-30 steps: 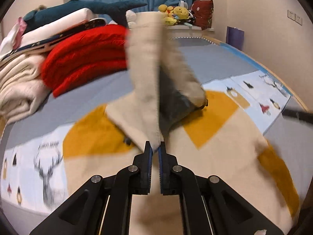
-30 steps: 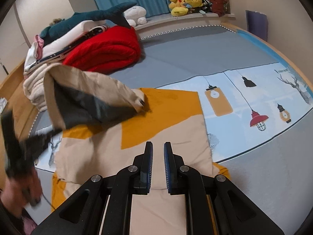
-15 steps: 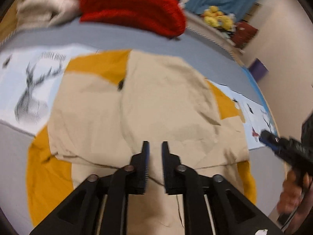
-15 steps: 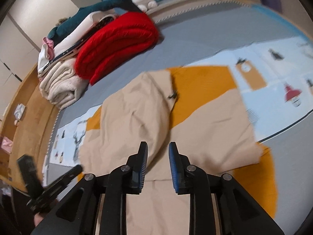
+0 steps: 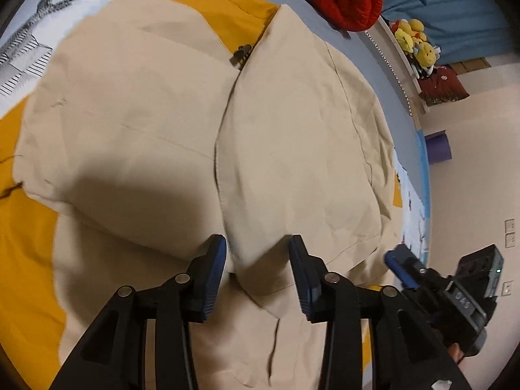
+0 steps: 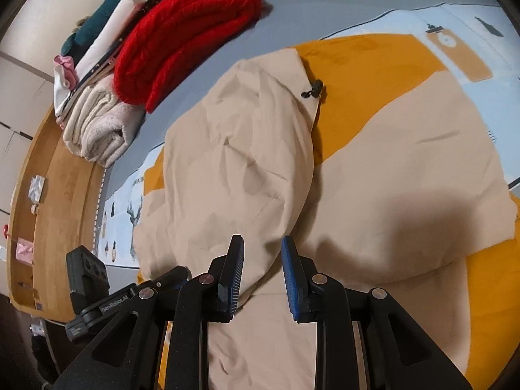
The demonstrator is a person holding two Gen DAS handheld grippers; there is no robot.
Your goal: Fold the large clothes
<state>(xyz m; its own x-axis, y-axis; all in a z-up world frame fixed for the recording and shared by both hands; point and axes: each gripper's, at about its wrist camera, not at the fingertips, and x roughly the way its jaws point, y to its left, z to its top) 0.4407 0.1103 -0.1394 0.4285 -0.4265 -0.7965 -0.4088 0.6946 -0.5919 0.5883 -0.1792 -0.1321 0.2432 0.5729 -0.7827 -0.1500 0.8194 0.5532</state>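
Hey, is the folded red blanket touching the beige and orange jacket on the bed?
Apart. The right wrist view shows a strip of grey bedsheet between the red blanket and the jacket.

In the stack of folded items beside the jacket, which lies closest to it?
The red knit blanket, its end nearest the beige jacket; the cream blanket and teal item sit farther away.

Your left gripper (image 5: 258,266) hangs low in the frame, its jaws opening over the beige and mustard jacket (image 5: 195,130), nothing pinched between them. A folded flap's edge runs up the centre. Your right gripper (image 5: 403,269) pokes in at lower right.
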